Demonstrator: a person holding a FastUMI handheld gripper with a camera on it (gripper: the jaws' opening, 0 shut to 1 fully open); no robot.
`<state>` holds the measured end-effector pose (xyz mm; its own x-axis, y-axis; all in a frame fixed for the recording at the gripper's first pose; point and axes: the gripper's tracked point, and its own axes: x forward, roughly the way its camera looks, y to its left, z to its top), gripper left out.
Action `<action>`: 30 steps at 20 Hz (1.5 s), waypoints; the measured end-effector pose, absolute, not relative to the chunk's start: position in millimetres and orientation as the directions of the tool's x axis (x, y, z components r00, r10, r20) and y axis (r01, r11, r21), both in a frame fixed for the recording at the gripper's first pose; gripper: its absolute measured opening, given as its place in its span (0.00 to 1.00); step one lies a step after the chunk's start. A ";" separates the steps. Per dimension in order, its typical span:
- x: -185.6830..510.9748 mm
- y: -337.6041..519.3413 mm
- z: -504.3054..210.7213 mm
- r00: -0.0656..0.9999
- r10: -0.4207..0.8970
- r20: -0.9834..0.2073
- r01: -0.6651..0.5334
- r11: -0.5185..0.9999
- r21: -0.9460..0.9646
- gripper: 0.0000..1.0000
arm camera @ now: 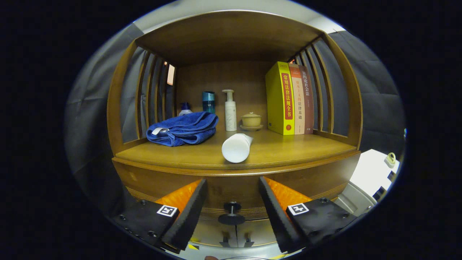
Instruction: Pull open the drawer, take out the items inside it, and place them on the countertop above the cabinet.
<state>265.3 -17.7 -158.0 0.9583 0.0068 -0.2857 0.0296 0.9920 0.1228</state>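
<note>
A wooden cabinet stands ahead with its countertop [288,150] set under a shelf roof. On the countertop lie a folded blue towel [184,129] and a white tube [237,147] resting on its side near the front edge. Below the top runs the drawer front [162,180], pushed in, with a dark round knob [231,208]. My gripper [232,196] is open, its two fingers held either side of the knob without touching it. The inside of the drawer is hidden.
At the back of the countertop stand a white pump bottle [230,110], a teal bottle [208,102], a small blue-capped bottle [185,108], a lidded cup on a saucer [251,121] and three upright books [290,98]. Slatted wooden sides [148,94] close both ends.
</note>
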 end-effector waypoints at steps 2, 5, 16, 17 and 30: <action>267.2 -21.6 -151.6 0.954 0.008 -0.300 0.013 0.998 0.069 0.97; 263.6 -9.9 -117.3 0.954 0.026 -0.298 -0.025 1.000 0.004 0.97; 231.7 12.9 93.3 0.989 -0.038 -0.144 0.038 0.999 -0.006 0.99; 227.0 13.0 104.1 0.988 -0.052 -0.143 0.051 0.999 -0.008 0.99; 206.9 67.3 252.4 0.999 -0.019 -0.028 0.021 0.996 0.082 0.99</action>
